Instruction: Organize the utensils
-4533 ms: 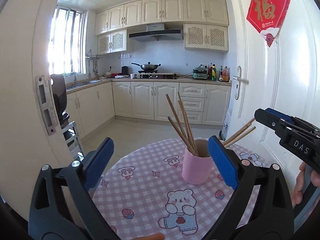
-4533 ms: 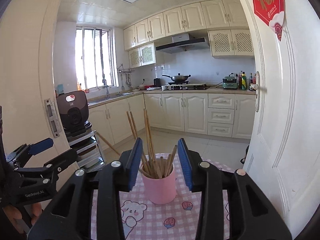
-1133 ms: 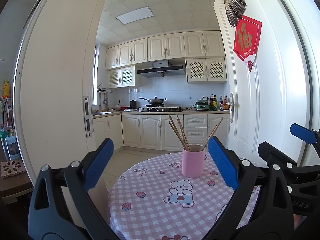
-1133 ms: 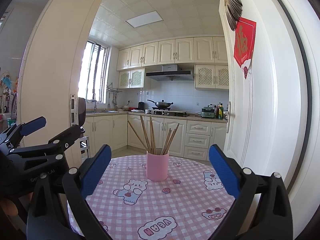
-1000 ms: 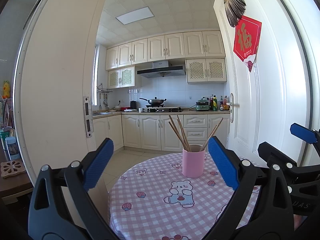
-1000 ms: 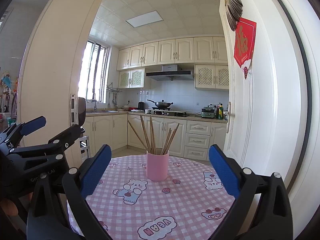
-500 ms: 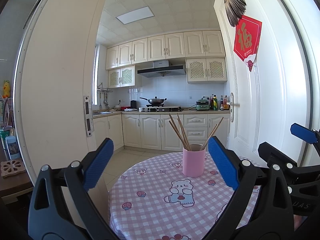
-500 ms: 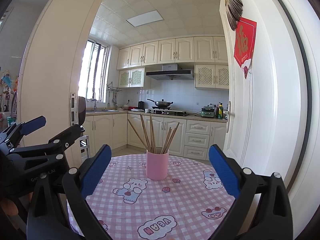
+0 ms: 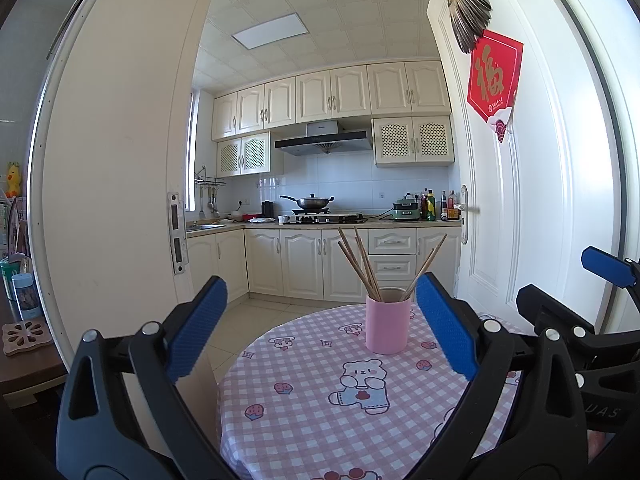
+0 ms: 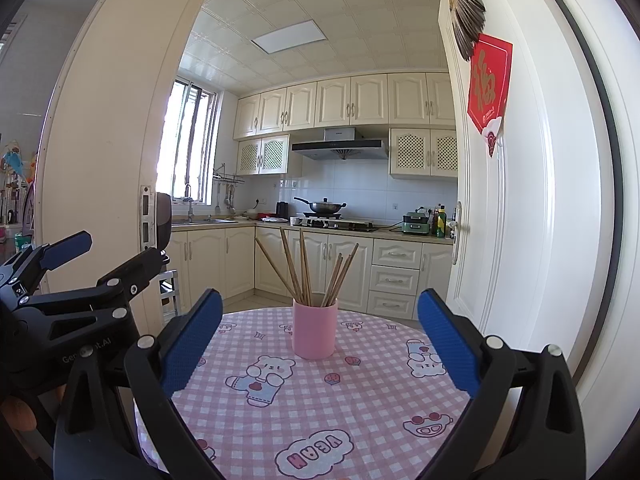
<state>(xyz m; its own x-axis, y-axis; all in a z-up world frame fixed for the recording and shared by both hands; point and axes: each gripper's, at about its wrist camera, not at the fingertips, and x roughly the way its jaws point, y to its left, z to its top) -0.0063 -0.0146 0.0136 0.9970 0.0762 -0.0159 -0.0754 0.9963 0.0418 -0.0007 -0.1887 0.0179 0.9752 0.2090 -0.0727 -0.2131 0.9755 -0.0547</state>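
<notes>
A pink cup (image 9: 387,326) (image 10: 314,328) stands upright on the round table with the pink checked cloth (image 9: 312,412) (image 10: 360,420). Several wooden chopsticks (image 9: 362,264) (image 10: 306,268) lean inside it. My left gripper (image 9: 320,326) is open and empty, held back from the cup and above the table's near side. My right gripper (image 10: 320,338) is also open and empty, well short of the cup. Each gripper shows at the edge of the other's view: the right gripper (image 9: 592,320) at right, the left gripper (image 10: 68,300) at left.
A white door (image 9: 520,208) with a red paper sign stands open at the right of the table. A white door frame (image 9: 120,200) rises at the left. Behind the table lies a kitchen with cream cabinets and a wok on the stove (image 10: 322,208). A brown side table (image 9: 24,356) sits far left.
Since 4.5 s ago both grippers have drawn back from the cup and the right one has opened wide. Over the last second nothing has visibly moved.
</notes>
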